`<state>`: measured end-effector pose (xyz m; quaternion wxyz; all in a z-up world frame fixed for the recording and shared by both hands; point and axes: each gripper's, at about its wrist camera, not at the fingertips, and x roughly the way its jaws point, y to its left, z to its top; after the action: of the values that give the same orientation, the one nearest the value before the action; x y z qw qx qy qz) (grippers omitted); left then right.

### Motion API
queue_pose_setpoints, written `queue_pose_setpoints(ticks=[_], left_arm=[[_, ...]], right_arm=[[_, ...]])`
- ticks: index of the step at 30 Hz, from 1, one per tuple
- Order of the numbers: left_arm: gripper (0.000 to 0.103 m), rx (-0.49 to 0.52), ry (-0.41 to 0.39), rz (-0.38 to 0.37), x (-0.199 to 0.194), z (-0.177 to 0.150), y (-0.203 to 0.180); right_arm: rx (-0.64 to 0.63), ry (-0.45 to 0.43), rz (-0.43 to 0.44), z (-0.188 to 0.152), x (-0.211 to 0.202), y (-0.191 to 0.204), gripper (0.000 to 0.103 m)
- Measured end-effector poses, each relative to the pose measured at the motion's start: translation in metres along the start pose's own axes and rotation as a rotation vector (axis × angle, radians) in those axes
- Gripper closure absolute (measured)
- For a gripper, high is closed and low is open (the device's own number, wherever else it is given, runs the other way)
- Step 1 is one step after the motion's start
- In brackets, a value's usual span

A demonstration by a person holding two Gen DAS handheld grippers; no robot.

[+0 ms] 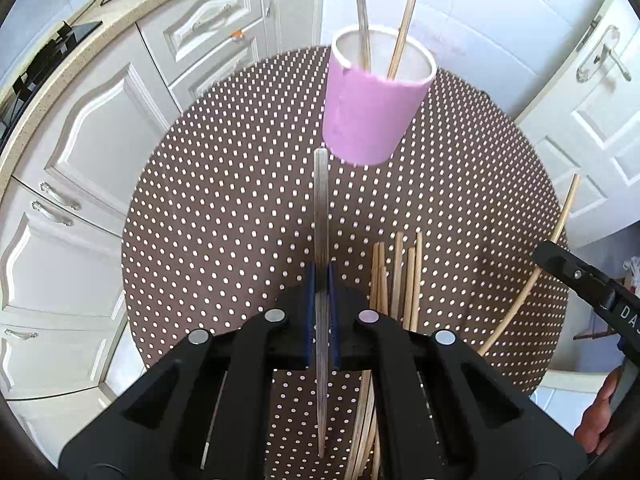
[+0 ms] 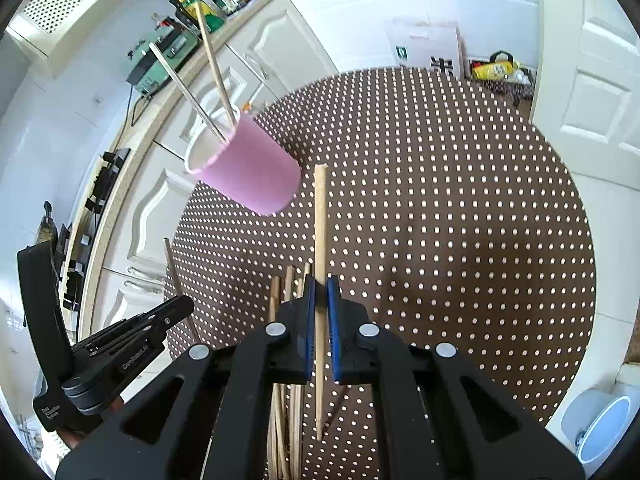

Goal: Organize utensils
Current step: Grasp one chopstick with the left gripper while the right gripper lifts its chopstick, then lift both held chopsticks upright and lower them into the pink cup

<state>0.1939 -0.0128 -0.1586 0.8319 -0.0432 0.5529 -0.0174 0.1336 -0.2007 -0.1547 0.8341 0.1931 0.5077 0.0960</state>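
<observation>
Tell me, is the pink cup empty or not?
Not empty. Two chopsticks, one metal and one wooden, stand inside the pink cup.

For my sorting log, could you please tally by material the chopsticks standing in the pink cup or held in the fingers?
Metal chopsticks: 2, one in the pink cup, one in the left gripper.
Wooden chopsticks: 2, one in the cup, one in the right gripper.
Total: 4.
</observation>
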Motion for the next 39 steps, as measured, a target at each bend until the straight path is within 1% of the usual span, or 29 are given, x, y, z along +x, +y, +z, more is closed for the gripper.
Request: queue_pose_setpoints(ticks=[14,17,21,30,34,39], left_arm=[[0.097,-0.011,-0.118,-0.003,-0.035,0.01,0.006],[0.097,-0.021,-0.168,-0.002,-0.049,0.014,0.008],[0.097,-0.026,-0.207,0.002,-0.061,0.02,0.008],[0.097,-0.039,-0.292,-0.002,-0.089,0.039,0.007],[0.097,-0.059,-0.33,-0.024,-0.103,0.051,0.007],[0.097,-0.045,-0.359,-0.027,-0.116,0.064,0.003]], right_arm=[[-0.06,-0.113,0.016,0.014,-0.031,0.02,0.098],[-0.075,-0.138,0.025,0.018,-0.038,0.026,0.098],[-0.107,-0.177,0.027,0.025,-0.048,0.035,0.098],[-0.154,-0.25,0.037,0.046,-0.066,0.049,0.098],[-0.162,-0.283,0.048,0.057,-0.074,0.054,0.098],[-0.179,-0.322,0.063,0.072,-0.085,0.062,0.098]])
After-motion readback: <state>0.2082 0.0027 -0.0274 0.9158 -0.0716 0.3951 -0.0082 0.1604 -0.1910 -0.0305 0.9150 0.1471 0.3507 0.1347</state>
